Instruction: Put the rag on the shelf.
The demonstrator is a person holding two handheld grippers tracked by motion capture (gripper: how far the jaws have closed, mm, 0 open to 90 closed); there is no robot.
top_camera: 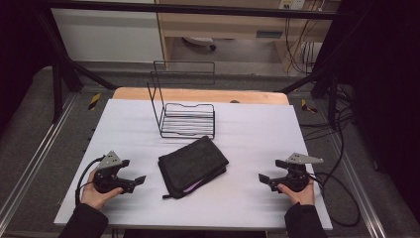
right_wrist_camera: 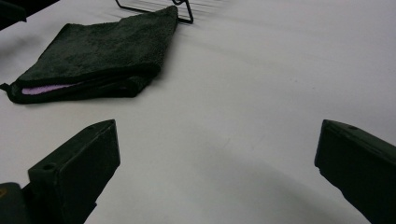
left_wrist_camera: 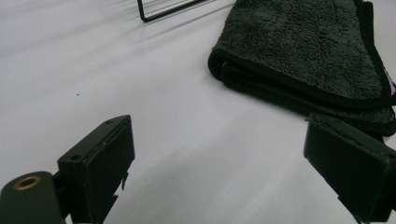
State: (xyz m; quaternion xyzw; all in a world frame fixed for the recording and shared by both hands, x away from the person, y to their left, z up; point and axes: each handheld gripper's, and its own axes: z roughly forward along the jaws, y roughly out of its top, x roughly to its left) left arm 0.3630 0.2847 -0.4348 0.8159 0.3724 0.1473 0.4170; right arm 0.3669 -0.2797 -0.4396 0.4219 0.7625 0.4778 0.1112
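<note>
Nearest the table's front edge, the left gripper (top_camera: 132, 172) and right gripper (top_camera: 271, 171) rest low over the white sheet (top_camera: 257, 129), each held in a hand, well apart on either side. Both point inward, jaws spread wide with bare sheet between them; neither has hold of anything.

Between them, slightly farther back, lies the folded black towel (top_camera: 192, 164), turned at an angle, a strip of pink showing along its near fold. In the left gripper view the towel (left_wrist_camera: 308, 51) sits just beyond the right-hand jaw, not touching it. In the right gripper view the towel (right_wrist_camera: 102, 51) lies ahead to the left, apart from the jaws, with open sheet in between.

Just behind the towel stands a black wire rack (top_camera: 187, 116), its tall back frame on the far side; its near rail is close to the towel's far corner. Cables (top_camera: 341, 188) trail off the table's right edge.
</note>
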